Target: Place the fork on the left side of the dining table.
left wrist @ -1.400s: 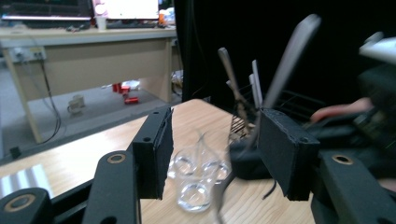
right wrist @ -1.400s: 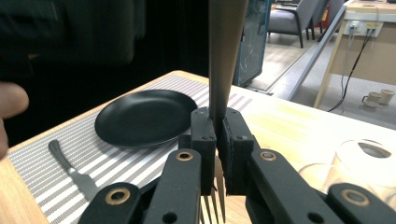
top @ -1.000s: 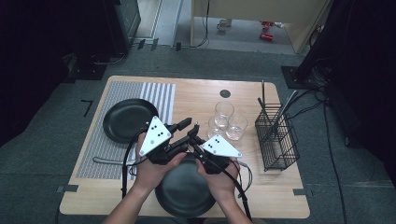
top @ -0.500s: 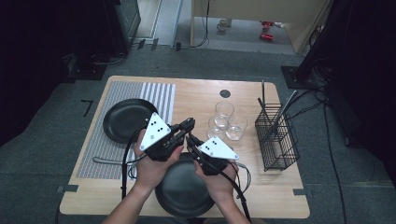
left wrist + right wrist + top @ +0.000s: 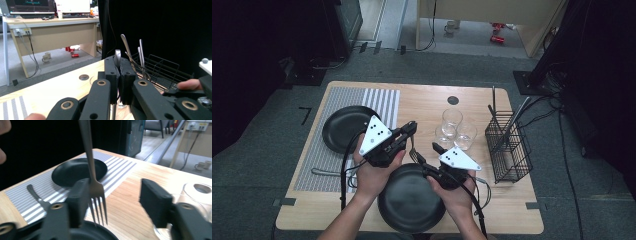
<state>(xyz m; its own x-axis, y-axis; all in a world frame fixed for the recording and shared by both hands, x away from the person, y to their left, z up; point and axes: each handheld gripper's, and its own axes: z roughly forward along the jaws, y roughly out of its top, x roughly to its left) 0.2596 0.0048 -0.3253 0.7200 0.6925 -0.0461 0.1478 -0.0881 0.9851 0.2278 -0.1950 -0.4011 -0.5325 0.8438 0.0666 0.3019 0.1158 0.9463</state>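
Over the worktop (image 5: 422,102), a handover is nearing completion: the left tool (image 5: 411,128) is pinching the fork (image 5: 93,176) by its handle, tines hanging between the right tool's (image 5: 113,197) jaws, which have just been spreading apart; placing the fork is remaining, I judge.

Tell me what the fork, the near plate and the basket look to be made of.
Fork: metal by its look, smooth silvery shine.
Near plate: black, dull sheen; ceramic or plastic, hard to tell.
Basket: thin black wire grid, probably coated metal.
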